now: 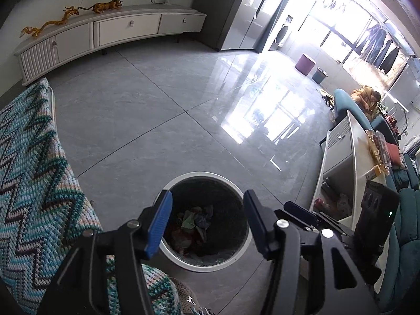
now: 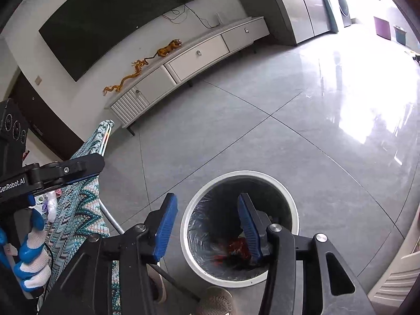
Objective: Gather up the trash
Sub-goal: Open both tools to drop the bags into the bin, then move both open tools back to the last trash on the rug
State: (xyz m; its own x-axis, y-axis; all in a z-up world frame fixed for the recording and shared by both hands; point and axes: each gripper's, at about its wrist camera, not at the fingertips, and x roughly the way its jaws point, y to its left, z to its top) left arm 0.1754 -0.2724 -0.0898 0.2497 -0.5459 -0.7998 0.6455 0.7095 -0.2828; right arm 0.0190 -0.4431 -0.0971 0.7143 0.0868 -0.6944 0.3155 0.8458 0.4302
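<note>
Trash (image 1: 195, 221) lies crumpled at the bottom of the round white-rimmed bin (image 1: 183, 258), which stands on the grey tiled floor (image 1: 157, 120); I see red wrappers (image 2: 237, 248) down there through the right wrist view. Directly above the bin hangs my left gripper (image 1: 207, 221), jaws parted with nothing between them, and my right gripper (image 2: 207, 225) likewise, half-spread and empty. Left of the bin a chair draped in a zigzag crochet throw (image 1: 34, 183) crowds close. Right of the bin stands a white low table (image 1: 338, 162). Beyond the bin, well apart, runs a long white TV cabinet (image 1: 110, 32).
</note>
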